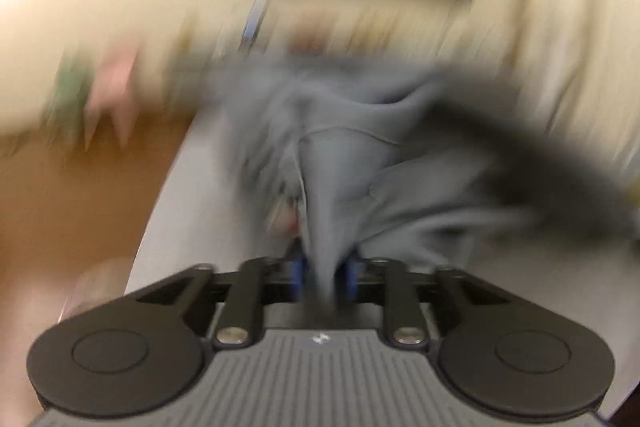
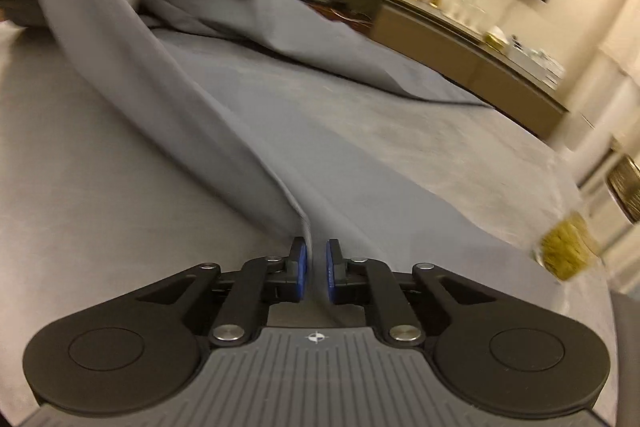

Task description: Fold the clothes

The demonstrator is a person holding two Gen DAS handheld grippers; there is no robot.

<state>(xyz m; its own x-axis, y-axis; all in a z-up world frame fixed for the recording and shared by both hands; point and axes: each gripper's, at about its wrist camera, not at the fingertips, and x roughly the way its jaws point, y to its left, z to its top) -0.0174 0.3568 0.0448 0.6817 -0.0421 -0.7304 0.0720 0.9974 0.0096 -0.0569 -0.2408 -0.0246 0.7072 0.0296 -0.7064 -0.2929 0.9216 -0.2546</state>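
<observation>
Your left gripper sits at the bottom centre of its view with its blue pads drawn in close on a bunched fold of the grey garment; the cloth is pinched between them and rises from the jaws up the middle of the frame. From there the fabric spreads into crumpled folds toward the centre and right, over a pale grey surface, though this whole view is heavily smeared and finer detail cannot be made out. A brown floor area fills the left, and a dark blurred shape crosses the right. Your right gripper is likewise at the bottom centre of its view, jaws nearly together and clamped on a thin edge of the same grey garment. The cloth runs from the pads as a raised ridge toward the upper left, where it lifts off the pale grey surface, while another layer lies flat toward the upper right. Beyond, a long sideboard lines the wall in the upper right.
</observation>
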